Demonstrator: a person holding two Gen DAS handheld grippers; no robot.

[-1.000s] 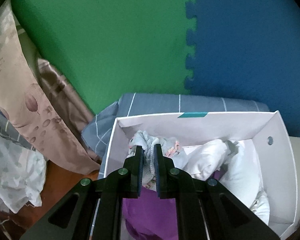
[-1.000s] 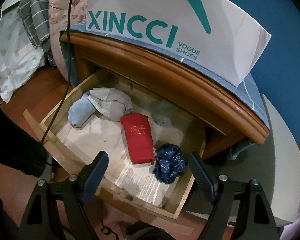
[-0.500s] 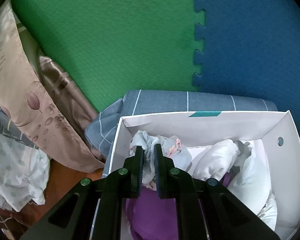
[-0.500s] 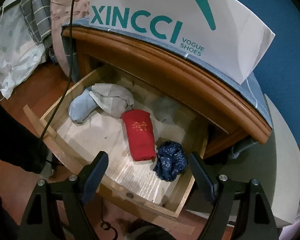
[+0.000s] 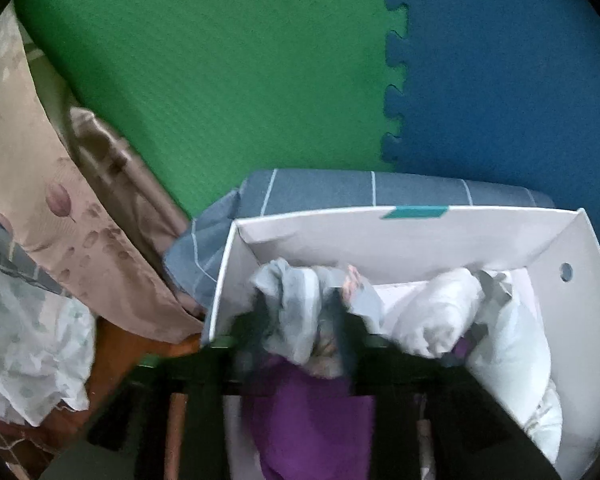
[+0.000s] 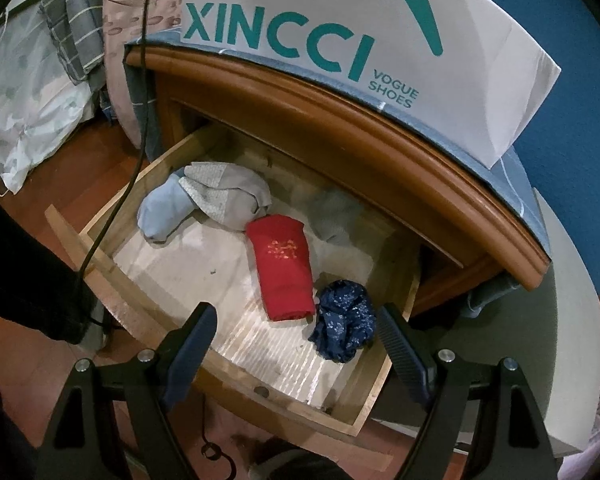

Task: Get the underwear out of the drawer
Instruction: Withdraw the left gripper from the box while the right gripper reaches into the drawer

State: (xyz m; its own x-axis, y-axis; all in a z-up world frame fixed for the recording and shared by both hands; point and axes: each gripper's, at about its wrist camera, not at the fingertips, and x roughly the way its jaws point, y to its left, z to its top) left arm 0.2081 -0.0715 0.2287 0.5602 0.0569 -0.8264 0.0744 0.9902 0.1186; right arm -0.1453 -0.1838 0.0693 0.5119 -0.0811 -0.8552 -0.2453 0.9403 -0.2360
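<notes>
My left gripper (image 5: 300,328) is over the white shoebox (image 5: 420,232). Its image is motion-blurred, and its jaws stand wider apart than before around a pale grey-blue underwear piece (image 5: 296,300) at the box's left end. My right gripper (image 6: 296,344) is open and empty above the front of the open wooden drawer (image 6: 112,280). In the drawer lie red folded underwear (image 6: 284,264), a dark blue patterned piece (image 6: 344,328), a grey piece (image 6: 228,196), a light blue piece (image 6: 164,212) and a faint grey one (image 6: 332,220) at the back.
The shoebox also holds white bundles (image 5: 440,312) and purple cloth (image 5: 312,420). It stands on a blue-grey cloth (image 5: 340,188) on the wooden nightstand (image 6: 340,120). Green and blue foam mats (image 5: 220,60) line the wall. Bedding (image 5: 40,200) hangs left. A black cable (image 6: 140,100) crosses the drawer's left side.
My left gripper's jaws have spread apart around the pale underwear, which now slumps in the box. The right gripper has come a little closer to the drawer.
</notes>
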